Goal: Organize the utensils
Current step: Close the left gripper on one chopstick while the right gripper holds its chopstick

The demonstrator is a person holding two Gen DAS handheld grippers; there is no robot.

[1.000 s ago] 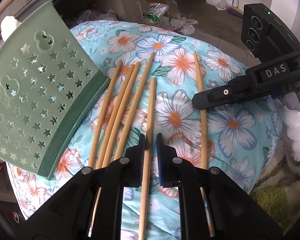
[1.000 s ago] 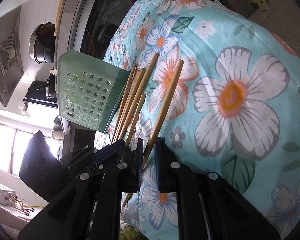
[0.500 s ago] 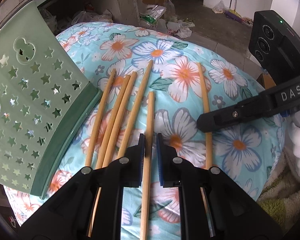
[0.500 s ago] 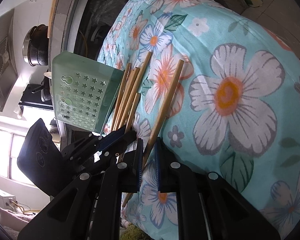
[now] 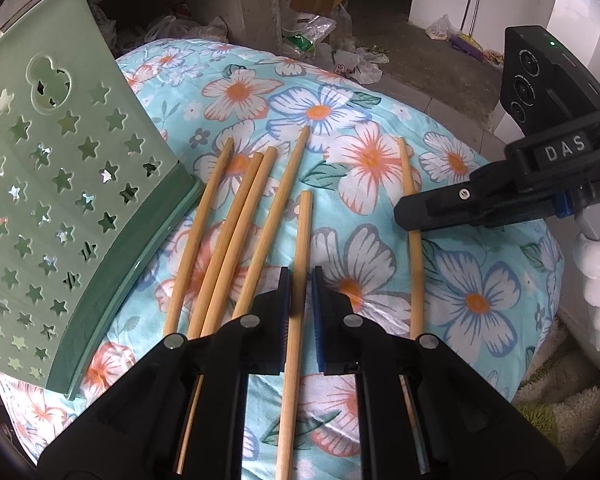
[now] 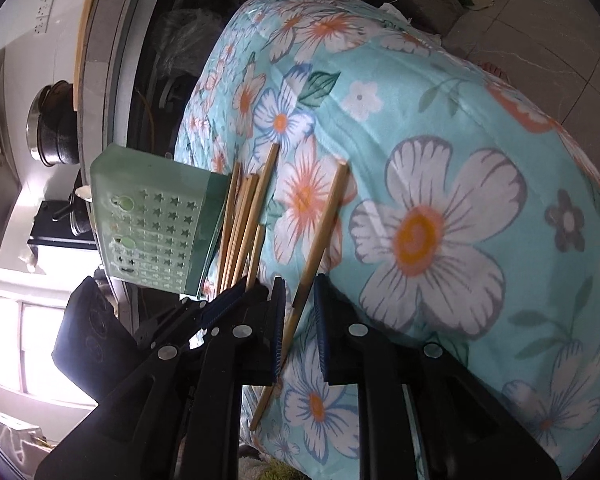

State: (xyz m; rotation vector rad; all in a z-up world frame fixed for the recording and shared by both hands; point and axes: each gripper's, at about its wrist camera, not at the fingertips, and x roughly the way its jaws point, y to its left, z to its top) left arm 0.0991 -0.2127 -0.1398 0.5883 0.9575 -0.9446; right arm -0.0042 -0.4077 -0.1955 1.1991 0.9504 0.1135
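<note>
Several wooden chopsticks lie on a floral cloth [image 5: 480, 300] next to a green star-punched holder [image 5: 60, 200] [image 6: 156, 224] that rests on its side. My left gripper [image 5: 300, 284] is shut on one chopstick [image 5: 302, 240], whose shaft runs between the blue pads. Seen from the right wrist, the left gripper [image 6: 252, 284] sits low beside the holder. My right gripper [image 6: 300, 292] straddles the lone chopstick [image 6: 324, 224] [image 5: 410, 184] on the right. Its jaws are opening, with a gap on both sides of the stick. In the left wrist view the right gripper [image 5: 400, 216] points in from the right.
Three more chopsticks [image 5: 228, 232] lie bunched by the holder's open mouth. A hand in a white fluffy glove [image 5: 596, 264] holds the right gripper. The cloth drops off to the floor, with bags and boxes [image 5: 320, 40] beyond. A dark pot [image 6: 52, 128] sits on a counter.
The right jaws have widened a little around their chopstick. The left gripper has shifted over the cloth, so the holder and chopsticks sit lower in its view. The right gripper has rolled slightly.
</note>
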